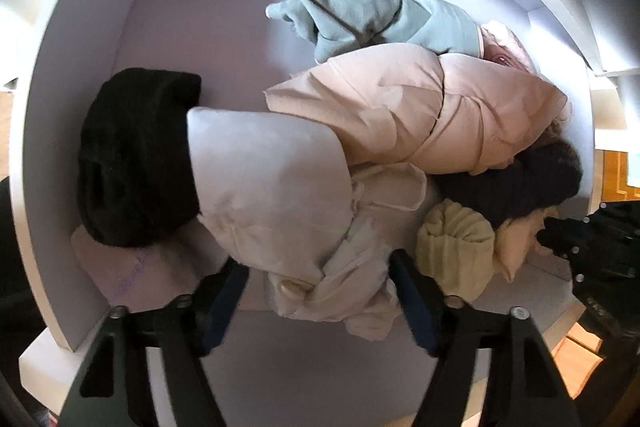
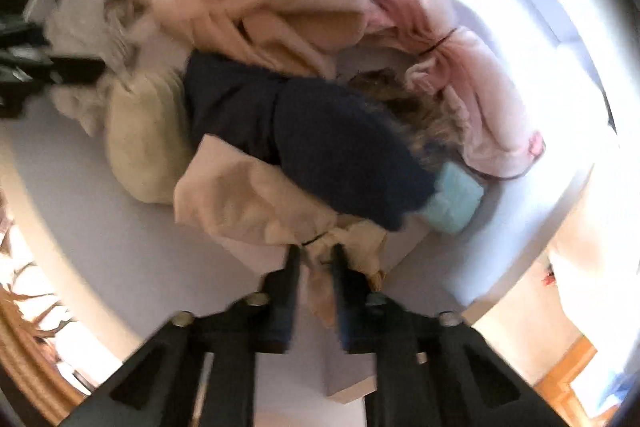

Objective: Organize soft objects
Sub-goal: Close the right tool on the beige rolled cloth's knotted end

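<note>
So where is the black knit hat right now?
Left wrist view, left side: the black knit hat lies against the shelf's white side wall, overlapping the pale cushion.

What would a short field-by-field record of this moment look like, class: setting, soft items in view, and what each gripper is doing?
setting: white shelf compartment holding a pile of soft items
items: black knit piece, pale grey-white garment, peach jacket, light blue-green garment, navy piece, pink garment, yellow-cream roll
left gripper: jaws around the pale grey-white garment's bunched edge; contact unclear
right gripper: shut on beige fabric
image quality: right wrist view blurred
</note>
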A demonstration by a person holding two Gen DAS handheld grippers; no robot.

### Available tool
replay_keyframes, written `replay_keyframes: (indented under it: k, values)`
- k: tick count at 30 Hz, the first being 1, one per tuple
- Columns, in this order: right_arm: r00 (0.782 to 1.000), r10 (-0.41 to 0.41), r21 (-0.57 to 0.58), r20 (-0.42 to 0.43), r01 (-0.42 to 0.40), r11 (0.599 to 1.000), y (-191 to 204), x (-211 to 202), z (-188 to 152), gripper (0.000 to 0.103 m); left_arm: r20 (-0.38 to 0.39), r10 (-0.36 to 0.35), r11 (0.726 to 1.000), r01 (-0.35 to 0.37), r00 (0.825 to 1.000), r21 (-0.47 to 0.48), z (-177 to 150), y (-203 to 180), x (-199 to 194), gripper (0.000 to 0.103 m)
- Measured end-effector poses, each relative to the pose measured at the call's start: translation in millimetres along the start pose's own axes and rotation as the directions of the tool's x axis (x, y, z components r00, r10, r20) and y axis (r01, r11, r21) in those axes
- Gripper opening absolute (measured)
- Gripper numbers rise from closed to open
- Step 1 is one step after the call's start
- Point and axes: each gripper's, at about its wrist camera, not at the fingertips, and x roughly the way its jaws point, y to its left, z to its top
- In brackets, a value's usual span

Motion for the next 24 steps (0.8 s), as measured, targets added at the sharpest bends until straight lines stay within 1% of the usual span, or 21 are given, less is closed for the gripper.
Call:
replay_keyframes:
  k: [3,5,6,7,8,9,11,12,13,16,18,20,22,24]
  values:
    - [0.999,0.000,0.017,0.033,-0.001,1.000,1.5,-7.8,-5.0,0.007,0.005,0.003,1.000,-0.003,1.000,0.014,-1.9,-2.2,1.7,0.061]
    - [1.000,0.015,-0.031,0.024,-0.015,0.999,8.8,-11.0,0.4,0.008,0.015,0.002,1.000,-0.003,1.000,0.013,-3.3,-1.8,-0.5,0.061]
    - [1.000,-0.006,-0.088,0.030,0.008,0.996,17.4,-10.6,-0.7,0.016,0.020,0.000,1.000,0.000,1.000,0.007,-3.4,-0.5,-1.8,0.061]
    - [0.999,-0.033,-0.124,0.036,0.038,0.992,24.2,-10.2,-0.8,0.033,0.028,-0.005,1.000,0.005,1.000,-0.001,-3.3,2.0,-2.9,0.061]
    - [0.997,-0.067,-0.169,0.027,0.071,0.983,31.1,-7.6,0.7,0.038,0.031,-0.007,1.000,0.007,0.999,-0.004,-4.0,1.8,-2.4,0.061]
    - [0.997,-0.074,-0.196,0.011,0.075,0.978,41.1,-1.2,2.9,0.040,0.033,-0.009,1.000,0.010,0.999,-0.007,-3.3,3.2,-2.5,0.061]
    - [0.998,-0.057,-0.223,-0.018,0.051,0.974,50.7,8.2,11.1,0.040,0.025,-0.014,1.000,0.014,1.000,-0.008,-4.1,3.8,0.0,0.061]
    - [0.997,-0.037,-0.232,-0.065,0.021,0.972,51.3,19.3,21.2,0.040,0.023,-0.013,1.000,0.014,1.000,-0.007,-4.4,4.8,1.4,0.062]
    - [0.996,-0.034,-0.231,-0.079,0.015,0.973,51.4,24.4,25.7,0.040,0.022,-0.012,1.000,0.012,1.000,-0.005,-4.8,4.8,2.3,0.062]
    - [0.993,-0.069,-0.255,-0.099,0.041,0.966,57.9,43.8,34.5,0.042,0.019,-0.014,1.000,0.014,1.000,-0.011,-4.1,7.1,6.5,0.066]
    - [0.988,-0.134,-0.278,-0.080,0.107,0.955,71.4,59.3,36.9,0.042,0.018,-0.008,1.000,0.008,1.000,-0.019,-1.2,6.6,7.5,0.076]
    - [0.982,-0.185,-0.267,-0.049,0.165,0.950,80.5,62.8,38.3,0.040,0.021,-0.004,1.000,0.005,1.000,-0.025,-1.0,7.4,9.1,0.077]
    - [0.982,-0.186,-0.234,-0.037,0.172,0.957,87.1,62.8,36.4,0.035,0.022,-0.010,0.999,0.010,1.000,-0.032,3.4,7.9,9.3,0.077]
    - [0.989,-0.145,-0.180,-0.034,0.136,0.974,88.1,57.3,36.3,0.034,0.020,-0.005,0.999,0.006,1.000,-0.033,6.9,9.5,7.5,0.077]
